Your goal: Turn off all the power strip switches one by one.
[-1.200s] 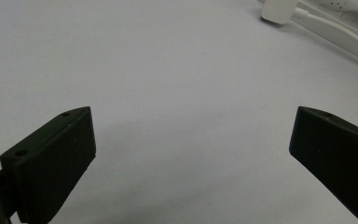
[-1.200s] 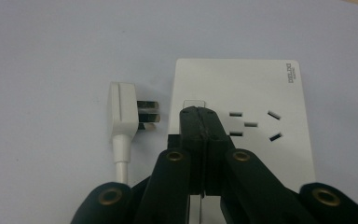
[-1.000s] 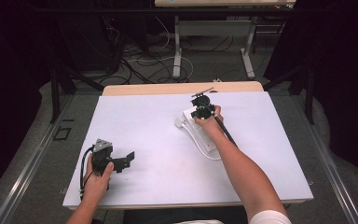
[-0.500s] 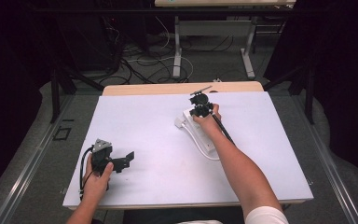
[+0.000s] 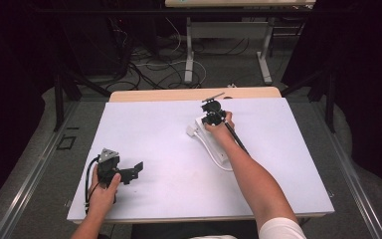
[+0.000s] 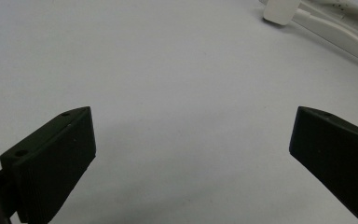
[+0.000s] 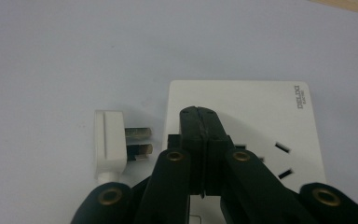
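Power strip (image 7: pixel 242 121), white and flat, was seen lying on the pale worktop (image 5: pixel 159 129), directly under the tips of the right hand-held gripper (image 7: pixel 200 116). This hand-held gripper was clenched, its two jaws pressed fully together with nothing between them, and the tips were resting on or just above the face of the strip, beside the socket slots; whether they really touched could not be told. A white plug (image 7: pixel 112 144) was lying on the worktop just to the left of the jaws, its metal pins pointed toward the edge of the strip but not inserted. The white cable (image 5: pixel 214 152) was trailing back along the forearm.

The left hand-held gripper (image 6: pixel 191 149) was released, with the jaws standing wide apart over bare worktop, well apart from the strip.

The step in hand was judged to be the pressing or steadying of the strip. To do it well, the pressure should be given straight down on the flat face, so that the strip is not pushed sideways against the loose plug. The closed tips should be kept clear of the slots.
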Available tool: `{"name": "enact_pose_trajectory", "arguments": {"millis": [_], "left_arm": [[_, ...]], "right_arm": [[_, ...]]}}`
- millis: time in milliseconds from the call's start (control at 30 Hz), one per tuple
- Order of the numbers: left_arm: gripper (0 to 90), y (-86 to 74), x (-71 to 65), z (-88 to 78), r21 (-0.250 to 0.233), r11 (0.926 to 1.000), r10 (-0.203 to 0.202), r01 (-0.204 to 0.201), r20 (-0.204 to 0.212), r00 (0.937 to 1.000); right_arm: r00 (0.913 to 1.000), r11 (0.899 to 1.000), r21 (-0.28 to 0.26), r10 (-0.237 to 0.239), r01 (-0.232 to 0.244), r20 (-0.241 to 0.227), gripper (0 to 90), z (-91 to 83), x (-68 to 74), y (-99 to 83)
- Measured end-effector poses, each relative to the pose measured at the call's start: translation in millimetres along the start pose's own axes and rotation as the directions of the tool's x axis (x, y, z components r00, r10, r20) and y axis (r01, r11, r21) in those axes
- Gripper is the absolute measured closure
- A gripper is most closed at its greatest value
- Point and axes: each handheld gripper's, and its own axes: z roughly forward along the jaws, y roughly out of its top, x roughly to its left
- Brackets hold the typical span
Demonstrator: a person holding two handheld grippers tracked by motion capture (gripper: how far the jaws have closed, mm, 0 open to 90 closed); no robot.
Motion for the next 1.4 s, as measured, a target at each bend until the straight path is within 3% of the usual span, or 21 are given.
{"name": "enact_pose_trajectory", "arguments": {"millis": [167,233,1233,1400], "left_arm": [[0.4,0.0,0.8,-0.5,0.010,0.9999,0.005,-0.005,0.000,1.0000],[0.3,-0.1,0.9,-0.6,0.009,0.9999,0.005,-0.005,-0.001,1.0000],[0.4,-1.0,1.9,-0.7,0.005,1.0000,0.003,-0.003,-0.005,1.0000],[0.4,-1.0,1.9,-1.2,-0.001,1.0000,-0.001,0.001,-0.004,1.0000]], "right_arm": [[0.9998,1.000,-0.027,-0.016,0.016,-0.010,90.0,2.1,-0.7,0.0],[0.9998,1.000,-0.005,-0.022,0.022,-0.005,90.0,0.9,-0.6,0.5],[0.9996,1.000,-0.006,-0.026,0.026,0.009,90.0,2.5,0.9,-0.6],[0.9987,0.999,-0.015,-0.050,0.051,0.010,90.0,-3.6,1.6,-0.1]]}}
